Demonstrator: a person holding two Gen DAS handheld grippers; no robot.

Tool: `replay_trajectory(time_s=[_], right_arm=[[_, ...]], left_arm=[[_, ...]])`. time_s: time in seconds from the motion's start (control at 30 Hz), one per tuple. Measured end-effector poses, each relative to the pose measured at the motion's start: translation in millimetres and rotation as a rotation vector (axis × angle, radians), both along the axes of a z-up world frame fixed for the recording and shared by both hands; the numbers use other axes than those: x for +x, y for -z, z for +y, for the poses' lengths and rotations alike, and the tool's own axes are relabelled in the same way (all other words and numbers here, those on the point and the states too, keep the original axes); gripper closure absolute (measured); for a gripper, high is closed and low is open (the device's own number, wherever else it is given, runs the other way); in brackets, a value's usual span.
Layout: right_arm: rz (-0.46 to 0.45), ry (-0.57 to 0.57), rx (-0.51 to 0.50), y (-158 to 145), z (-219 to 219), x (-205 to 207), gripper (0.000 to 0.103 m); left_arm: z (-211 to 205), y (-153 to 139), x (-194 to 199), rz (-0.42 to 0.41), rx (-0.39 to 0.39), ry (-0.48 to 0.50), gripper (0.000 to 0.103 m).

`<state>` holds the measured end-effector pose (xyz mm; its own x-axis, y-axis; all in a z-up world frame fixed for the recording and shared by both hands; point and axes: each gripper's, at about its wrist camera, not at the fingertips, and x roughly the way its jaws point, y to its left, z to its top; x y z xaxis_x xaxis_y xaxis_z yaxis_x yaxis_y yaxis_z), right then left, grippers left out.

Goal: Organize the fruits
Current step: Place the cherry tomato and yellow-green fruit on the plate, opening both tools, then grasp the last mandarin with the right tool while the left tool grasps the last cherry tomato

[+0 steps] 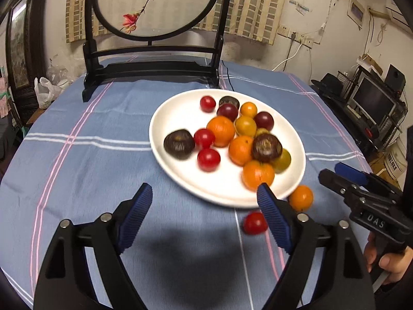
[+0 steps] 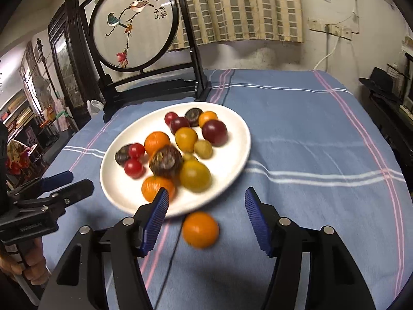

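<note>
A white plate (image 1: 178, 108) (image 2: 233, 131) on the blue cloth holds several oranges, red tomatoes, dark plums and yellow fruits. One orange (image 1: 300, 197) (image 2: 200, 230) and a red tomato (image 1: 255, 222) lie on the cloth just off the plate's near rim. My left gripper (image 1: 204, 191) is open over that near rim, with the tomato just beside its right finger (image 1: 273, 217) and nothing held. My right gripper (image 2: 206, 193) is open too. The loose orange sits between its fingers, and neither pad touches it.
A round embroidered screen on a dark wooden stand (image 1: 155, 69) (image 2: 134, 25) stands behind the plate. A black cable (image 1: 227, 75) runs across the cloth. A plastic bag (image 1: 45, 90) sits off the table's left edge, a monitor (image 1: 371, 100) at the right.
</note>
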<state>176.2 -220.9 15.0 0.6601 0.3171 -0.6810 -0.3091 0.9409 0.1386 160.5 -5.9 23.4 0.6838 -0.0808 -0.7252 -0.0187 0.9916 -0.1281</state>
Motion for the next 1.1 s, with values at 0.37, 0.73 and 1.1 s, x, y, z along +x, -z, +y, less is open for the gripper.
replay_trajectory(time_s=[0.37, 0.73, 1.1], right_arm=[[0.09, -0.052, -0.097, 32.0, 15.2, -11.8, 0.04], [0.135, -0.026, -0.157, 51.2, 35.1, 17.4, 0.06], [0.106, -0.011, -0.074, 34.9, 14.9, -0.9, 0.065]], left_arm=[[-8.9, 19.7, -21.3, -0.031, 0.047, 0.041, 0.022], [-11.0, 34.1, -15.1, 0.012, 0.003, 0.087, 0.021], [-25.2, 42.7, -13.5, 0.051, 0.02, 0.121, 0.021]])
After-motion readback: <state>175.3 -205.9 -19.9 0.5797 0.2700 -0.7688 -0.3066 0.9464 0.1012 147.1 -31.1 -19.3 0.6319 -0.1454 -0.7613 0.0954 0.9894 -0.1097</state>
